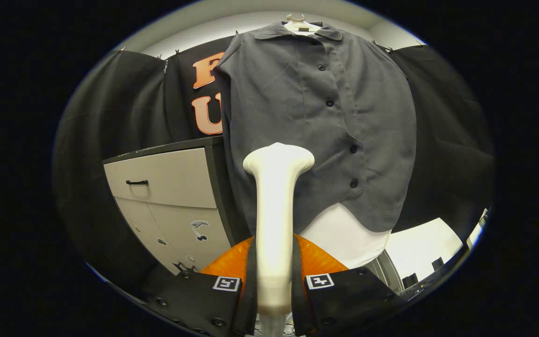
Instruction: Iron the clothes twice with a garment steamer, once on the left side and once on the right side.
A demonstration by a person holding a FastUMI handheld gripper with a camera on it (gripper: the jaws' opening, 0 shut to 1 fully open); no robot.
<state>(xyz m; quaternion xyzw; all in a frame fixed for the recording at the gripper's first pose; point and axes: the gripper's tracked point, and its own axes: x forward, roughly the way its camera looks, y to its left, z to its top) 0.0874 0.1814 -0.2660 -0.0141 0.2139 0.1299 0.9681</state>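
Grey shirt (316, 126) hangs on hanger (300, 25) at 12 o'clock, long axis vertical. My claw (274, 276) clenched on steamer (276, 206); head points at shirt's lower left panel, near 11 o'clock of hem.

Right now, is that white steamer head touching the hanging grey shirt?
Cannot tell. In the gripper view the white steamer head overlaps the grey shirt, hiding any gap.
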